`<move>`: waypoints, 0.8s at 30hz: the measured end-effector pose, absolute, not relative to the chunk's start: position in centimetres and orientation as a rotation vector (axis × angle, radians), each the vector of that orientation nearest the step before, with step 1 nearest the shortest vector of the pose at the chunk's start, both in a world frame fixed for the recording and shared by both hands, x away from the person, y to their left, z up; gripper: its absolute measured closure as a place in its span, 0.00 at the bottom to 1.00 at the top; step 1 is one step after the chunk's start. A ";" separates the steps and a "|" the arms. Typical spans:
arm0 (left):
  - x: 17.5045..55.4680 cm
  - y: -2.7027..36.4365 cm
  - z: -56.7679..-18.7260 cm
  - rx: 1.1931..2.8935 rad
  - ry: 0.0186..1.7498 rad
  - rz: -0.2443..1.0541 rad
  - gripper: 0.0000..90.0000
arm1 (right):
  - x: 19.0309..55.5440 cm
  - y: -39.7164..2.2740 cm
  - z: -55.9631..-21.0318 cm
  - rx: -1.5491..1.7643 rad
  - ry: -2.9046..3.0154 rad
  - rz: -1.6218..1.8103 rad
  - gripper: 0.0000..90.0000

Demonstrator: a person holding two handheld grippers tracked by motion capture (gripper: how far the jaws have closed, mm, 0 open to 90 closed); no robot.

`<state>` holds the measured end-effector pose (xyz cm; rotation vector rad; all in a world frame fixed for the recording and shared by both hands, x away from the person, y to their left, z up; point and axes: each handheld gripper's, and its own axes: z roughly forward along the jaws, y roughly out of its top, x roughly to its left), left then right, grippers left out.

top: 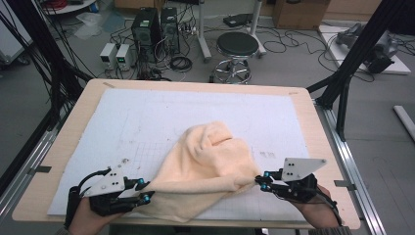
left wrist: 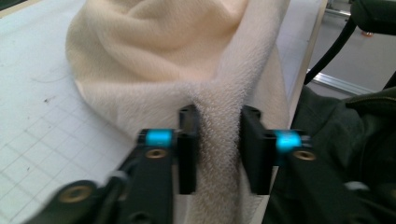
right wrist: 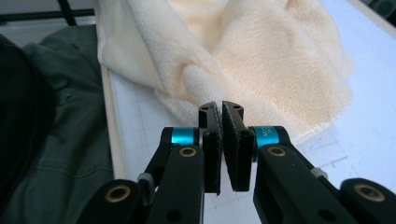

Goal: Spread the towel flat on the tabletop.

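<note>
- From the high view, a cream towel point(top: 208, 169) lies bunched in a soft mound on the white gridded mat point(top: 147, 122) that covers the wooden table point(top: 63, 147), toward the near edge and about midway across. The left gripper point(top: 147, 190) sits at the towel's near-left corner and the right gripper point(top: 261, 182) at its near-right corner, each with a hand behind it (both hands come in from the near edge). The stretch of towel between them hangs in a shallow sag along the near side.
- In the left gripper view, a thick fold of the towel point(left wrist: 140, 56) runs up between the two black jaws. The left pad lies against the pile, while on the right I cannot tell whether the pad presses the cloth, so a firm hold is not certain.
- In the right gripper view, the jaws are closed almost together, pinching a thin edge of the towel point(right wrist: 280, 70) at their tips. The rest of the cloth rises beyond them over the mat point(right wrist: 369, 93).
</note>
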<state>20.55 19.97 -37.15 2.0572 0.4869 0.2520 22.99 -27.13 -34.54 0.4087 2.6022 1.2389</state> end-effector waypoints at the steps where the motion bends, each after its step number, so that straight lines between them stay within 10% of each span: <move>1: 20.7 19.8 -37.1 2.046 0.489 0.247 0.69 | 23.3 -27.2 -34.7 0.407 2.634 1.265 0.91; 15: 31.8 15.2 -41.0 2.119 0.561 0.331 0.57 | 30.7 -23.0 -37.9 0.519 2.561 1.266 0.55; 24: 34.2 14.0 -43.8 2.241 0.616 0.262 0.70 | 34.0 -20.9 -43.4 0.581 2.718 1.135 0.73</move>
